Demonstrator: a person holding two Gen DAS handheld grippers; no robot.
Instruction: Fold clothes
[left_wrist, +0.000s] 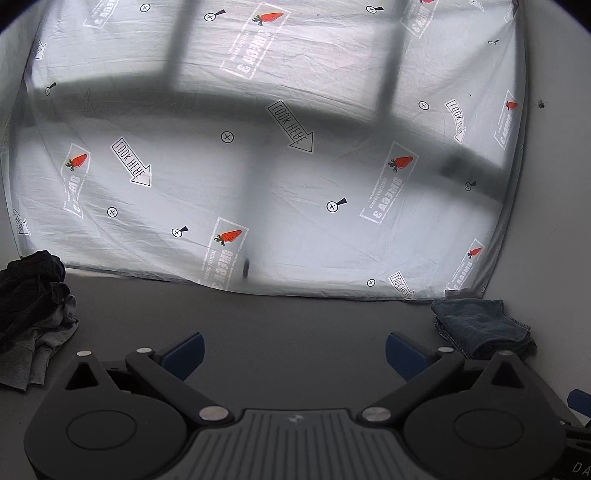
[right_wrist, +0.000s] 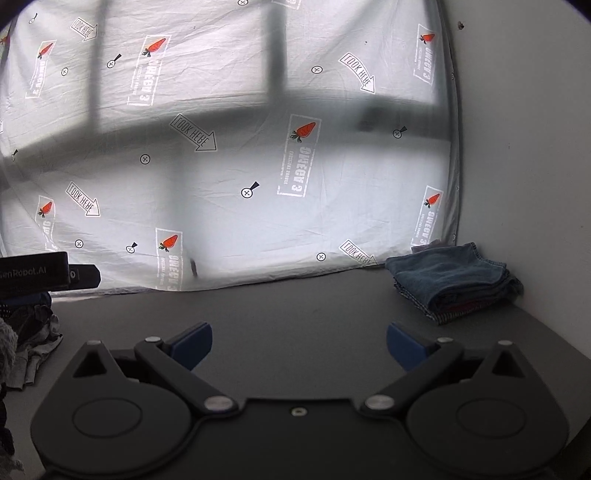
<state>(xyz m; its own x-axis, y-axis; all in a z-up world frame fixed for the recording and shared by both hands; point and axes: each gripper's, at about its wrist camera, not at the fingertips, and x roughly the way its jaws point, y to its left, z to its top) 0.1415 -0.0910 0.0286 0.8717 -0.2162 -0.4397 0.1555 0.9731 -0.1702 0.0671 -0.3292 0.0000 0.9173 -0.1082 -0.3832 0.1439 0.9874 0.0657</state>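
A heap of unfolded dark and grey clothes (left_wrist: 33, 317) lies at the left of the grey table; it also shows at the left edge of the right wrist view (right_wrist: 29, 332). A folded stack of blue denim-like clothes (left_wrist: 484, 328) sits at the back right corner, larger in the right wrist view (right_wrist: 454, 280). My left gripper (left_wrist: 293, 354) is open and empty above the bare table. My right gripper (right_wrist: 299, 347) is open and empty too. Part of the left gripper's body (right_wrist: 44, 275) shows at the left of the right wrist view.
The grey table (left_wrist: 295, 317) ends at a backlit curtain printed with carrots and arrows (left_wrist: 258, 166). A white wall (right_wrist: 524, 147) closes off the right side beside the folded stack.
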